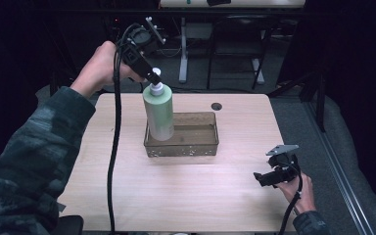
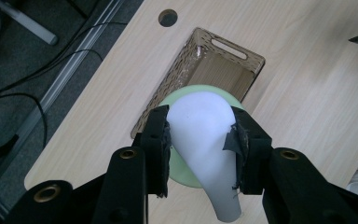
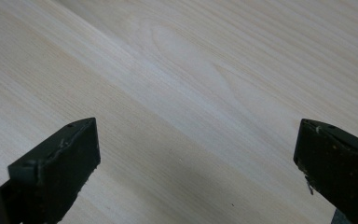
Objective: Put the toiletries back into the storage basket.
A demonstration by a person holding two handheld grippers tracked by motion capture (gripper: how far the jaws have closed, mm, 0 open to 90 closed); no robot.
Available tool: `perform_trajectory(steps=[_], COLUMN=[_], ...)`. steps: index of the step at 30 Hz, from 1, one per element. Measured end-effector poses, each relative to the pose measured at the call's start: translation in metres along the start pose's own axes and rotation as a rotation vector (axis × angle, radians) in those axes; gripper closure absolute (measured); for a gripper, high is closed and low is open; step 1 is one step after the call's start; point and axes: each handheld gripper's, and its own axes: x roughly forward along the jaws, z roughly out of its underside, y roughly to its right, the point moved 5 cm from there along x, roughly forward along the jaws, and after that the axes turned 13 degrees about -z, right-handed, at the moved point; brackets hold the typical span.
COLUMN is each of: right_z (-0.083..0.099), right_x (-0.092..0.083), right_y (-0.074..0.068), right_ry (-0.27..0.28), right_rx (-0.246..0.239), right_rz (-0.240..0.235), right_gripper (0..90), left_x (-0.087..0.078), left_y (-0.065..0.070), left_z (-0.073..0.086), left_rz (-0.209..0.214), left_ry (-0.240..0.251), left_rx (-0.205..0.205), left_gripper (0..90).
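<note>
Over the brown basket [image 1: 181, 147], my left gripper [image 2: 200, 140] pinches the pump bottle's white nozzle.
Its fingers [image 2: 161, 140] clamp the white pump head [image 2: 200, 121] of the pale green bottle [image 1: 158, 115], which stands upright in the basket's left end on the tabletop [image 1: 186, 186]. My right gripper [image 1: 267, 177] hovers near the tabletop's right edge, fingers [image 3: 60, 163] wide apart.

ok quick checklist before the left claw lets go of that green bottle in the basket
1. Left claw clamped on the white pump head: ok.
2. Tall pale green plastic bottle upright: ok.
3. Bottle base inside the brown perforated plastic basket: ok, at its left end.
4. Base resting flat on the basket floor: cannot tell.
5. Right claw open and away from the basket: ok.
6. Light wooden table around the basket free of obstacles: ok.
</note>
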Motion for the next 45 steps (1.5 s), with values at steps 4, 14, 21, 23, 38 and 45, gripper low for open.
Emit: perform_trajectory(steps=[4, 14, 21, 23, 38, 45], right_z=[0.000, 0.000, 0.000, 0.000, 0.000, 0.000], right_x=[0.000, 0.000, -0.001, -0.001, -0.002, -0.002], right_y=[0.000, -0.001, -0.001, -0.001, -0.002, -0.002], right_ry=[0.000, -0.001, -0.008, -0.007, -0.002, -0.003], right_rx=[0.001, 0.001, -0.014, -0.015, -0.011, -0.013], right_rz=[0.001, 0.002, 0.010, 0.010, 0.010, 0.011], right_gripper=[0.0, 0.0, 0.0, 0.0, 0.1, 0.0], left_x=[0.003, 0.012, 0.020, 0.022, 0.039, 0.052], left_y=[-0.002, -0.007, -0.011, -0.012, -0.019, -0.021], left_z=[-0.003, -0.008, -0.007, -0.007, -0.002, 0.003], left_rz=[-0.009, -0.017, -0.022, -0.021, -0.023, -0.021], left_ry=[0.000, -0.013, -0.021, -0.021, -0.028, -0.054], left_rx=[-0.008, -0.018, -0.041, -0.046, -0.083, -0.093], left_gripper=[62.6, 62.5, 62.6, 62.6, 62.6, 62.6])
